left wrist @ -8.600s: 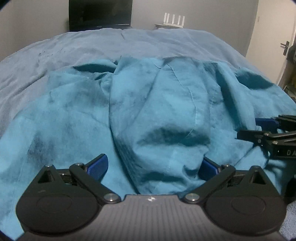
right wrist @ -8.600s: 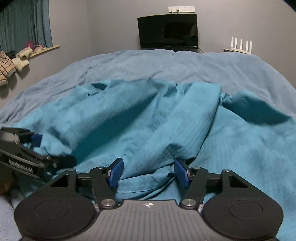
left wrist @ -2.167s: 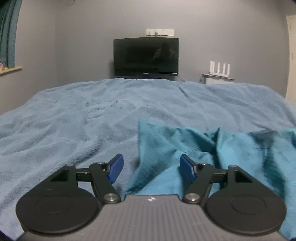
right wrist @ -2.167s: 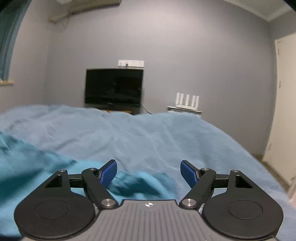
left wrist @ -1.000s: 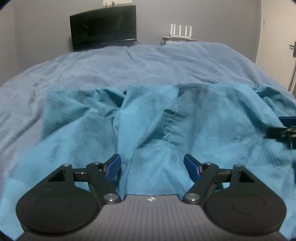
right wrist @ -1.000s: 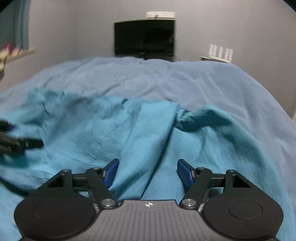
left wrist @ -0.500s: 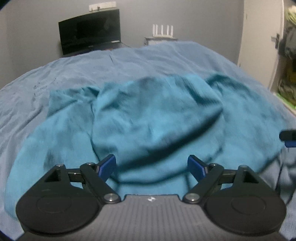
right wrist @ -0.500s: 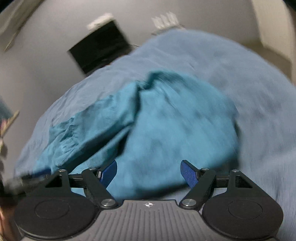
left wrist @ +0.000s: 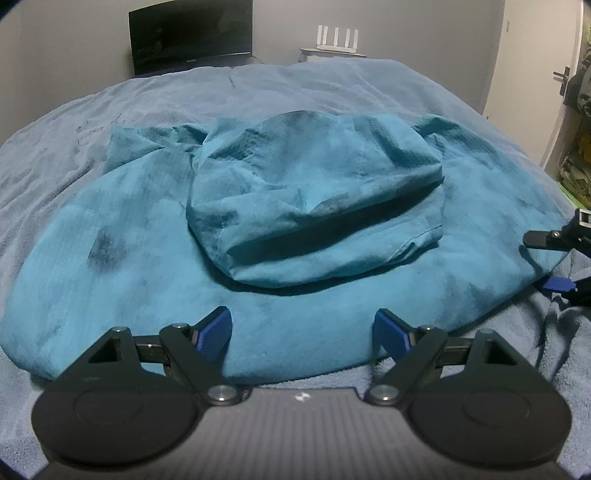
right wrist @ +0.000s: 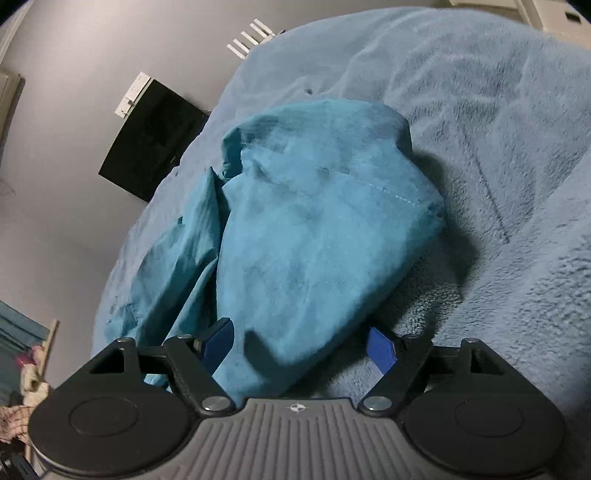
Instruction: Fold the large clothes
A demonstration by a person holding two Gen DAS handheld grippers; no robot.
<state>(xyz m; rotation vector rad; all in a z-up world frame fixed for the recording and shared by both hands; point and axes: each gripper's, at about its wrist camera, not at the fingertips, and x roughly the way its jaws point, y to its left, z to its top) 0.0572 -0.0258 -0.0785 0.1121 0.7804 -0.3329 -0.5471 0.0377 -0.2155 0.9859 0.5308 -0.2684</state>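
Teal garment (left wrist: 155, 266) spread on the blue fleece blanket (left wrist: 332, 88) of the bed, far part doubled back toward the near hem as a rumpled upper flap (left wrist: 314, 206). Fold laid, not yet tidy: flap skewed, puffed with trapped air, a dark hollow under its front edge.

Left gripper (left wrist: 303, 332) low over the near hem, jaws well apart, having just been opening; cloth lying under the gap but not pinched. Right gripper (right wrist: 301, 345) rolled onto its side at the garment's right end, jaws likewise apart and just been opening; a corner of the garment between the blue pads (right wrist: 380, 349), no squeeze visible. Same gripper visible at the right edge of the left wrist view (left wrist: 557, 258), just beside the garment's rim.

Judged step: release done, next fold or a smoothing pass about to start. To do it well:
- Flatten first. Press along the flap from centre outward to push the air out, otherwise every later fold stacks crooked.
- Square the flap's front edge to the near hem before gripping again.
- Take both layers at each corner, pads fully past the edge, not just the top layer.
- Lift both ends together and level, keeping the cloth taut between them; uneven height likely to drag the lower layer across the fleece, which looks grippy.
- Lower before letting go.

Black monitor (left wrist: 190, 35) and white router (left wrist: 338, 37) beyond the bed, well clear.
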